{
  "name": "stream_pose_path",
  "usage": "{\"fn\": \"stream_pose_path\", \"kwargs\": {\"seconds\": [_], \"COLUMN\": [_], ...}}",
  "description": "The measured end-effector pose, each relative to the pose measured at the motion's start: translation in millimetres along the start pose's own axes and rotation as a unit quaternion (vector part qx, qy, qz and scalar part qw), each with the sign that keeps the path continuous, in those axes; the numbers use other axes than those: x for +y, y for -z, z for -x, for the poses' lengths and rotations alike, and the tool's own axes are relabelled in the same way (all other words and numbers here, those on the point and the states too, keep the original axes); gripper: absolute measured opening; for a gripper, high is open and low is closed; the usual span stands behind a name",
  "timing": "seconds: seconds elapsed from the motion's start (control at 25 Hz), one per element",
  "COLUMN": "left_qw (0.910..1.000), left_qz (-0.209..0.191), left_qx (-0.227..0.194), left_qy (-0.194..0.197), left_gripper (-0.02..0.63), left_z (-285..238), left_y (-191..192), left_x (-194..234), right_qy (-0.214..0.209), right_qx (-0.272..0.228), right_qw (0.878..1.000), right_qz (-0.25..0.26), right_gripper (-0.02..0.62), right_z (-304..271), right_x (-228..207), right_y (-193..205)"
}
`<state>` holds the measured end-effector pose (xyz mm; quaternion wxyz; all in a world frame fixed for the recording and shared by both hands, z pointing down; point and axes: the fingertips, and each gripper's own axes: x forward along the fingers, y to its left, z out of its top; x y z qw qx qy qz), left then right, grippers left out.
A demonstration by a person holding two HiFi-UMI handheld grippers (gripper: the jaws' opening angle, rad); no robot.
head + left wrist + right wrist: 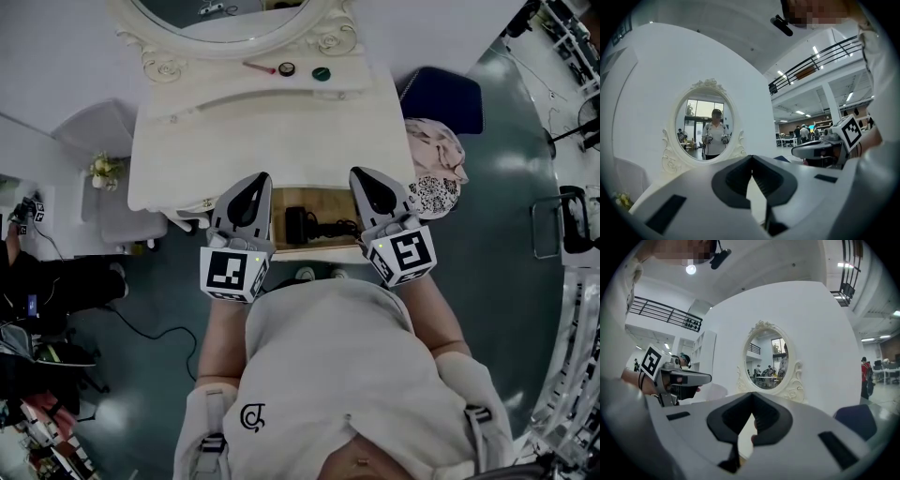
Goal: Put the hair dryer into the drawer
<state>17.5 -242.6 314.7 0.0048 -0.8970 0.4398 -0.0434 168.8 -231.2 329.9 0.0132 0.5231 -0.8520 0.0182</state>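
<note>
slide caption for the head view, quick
Left gripper and right gripper, both shut, flank the open drawer holding the hair dryer.

hair dryer (311, 228) in drawer (323, 200), tabletop's (272, 141) 6 o'clock edge; mirror (225, 14) at 12 o'clock; chair (441, 98) beside 3 o'clock edge.

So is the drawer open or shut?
Open. In the head view the drawer sticks out from under the white table, and the black hair dryer lies inside it.

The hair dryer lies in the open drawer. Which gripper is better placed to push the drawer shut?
Probably left. The left gripper and right gripper are both shut beside the drawer, but the left sits closer to the person, nearer the drawer's front.
</note>
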Motion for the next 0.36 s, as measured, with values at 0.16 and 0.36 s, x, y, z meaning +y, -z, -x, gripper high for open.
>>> {"fn": "stream_pose_path", "kwargs": {"seconds": [0.16, 0.36], "left_qw": [1.0000, 1.0000], "left_qz": [-0.004, -0.007], "left_qx": [0.004, 0.002], "left_qy": [-0.002, -0.001], "left_gripper": [0.014, 0.014], "left_z": [0.2, -1.3], "left_y": [0.4, -1.1], "left_x": [-2.1, -7.2], "right_qy": [0.003, 0.003], "right_qx": [0.000, 0.001], "right_qw": [1.000, 1.000], "right_qz": [-0.002, -0.003], "right_gripper": [0.003, 0.003], "right_z": [4.3, 8.0], "right_x": [-3.5, -5.9], "right_y": [0.4, 0.3]}}
